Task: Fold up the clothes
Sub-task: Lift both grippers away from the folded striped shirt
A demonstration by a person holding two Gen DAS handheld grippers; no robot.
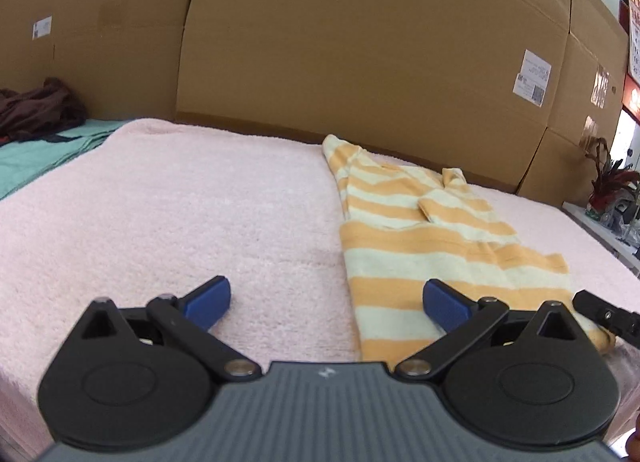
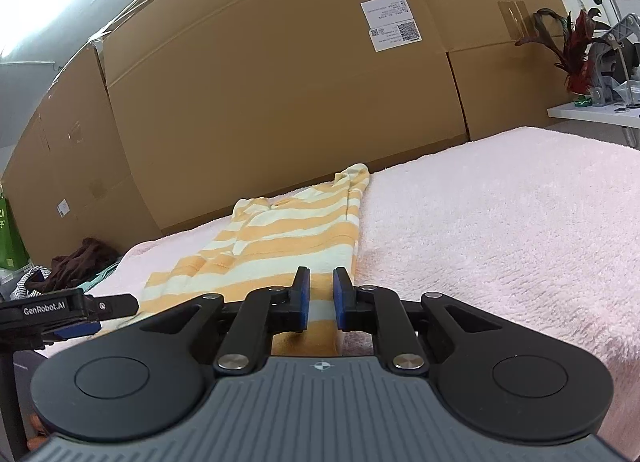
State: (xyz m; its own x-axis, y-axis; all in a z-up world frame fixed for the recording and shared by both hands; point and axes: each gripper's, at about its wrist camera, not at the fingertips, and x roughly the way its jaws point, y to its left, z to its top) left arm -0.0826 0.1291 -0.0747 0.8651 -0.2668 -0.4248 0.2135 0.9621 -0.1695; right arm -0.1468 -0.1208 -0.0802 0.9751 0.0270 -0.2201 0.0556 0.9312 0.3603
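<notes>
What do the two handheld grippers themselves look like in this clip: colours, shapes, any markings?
Both match: the left gripper and right gripper have a ribbed grey body, two black round discs, black linkage arms with silver rivets, and blue pads on the jaws. A small cross mark sits on the body. Seen from the right wrist view, the left gripper's side reads "GenRobot.AI".

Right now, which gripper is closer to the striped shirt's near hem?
Right. The right gripper sits over the near hem of the striped shirt, jaws narrowly apart with fabric between them. The left gripper is wide open, mostly over the pink blanket beside the shirt.
</notes>
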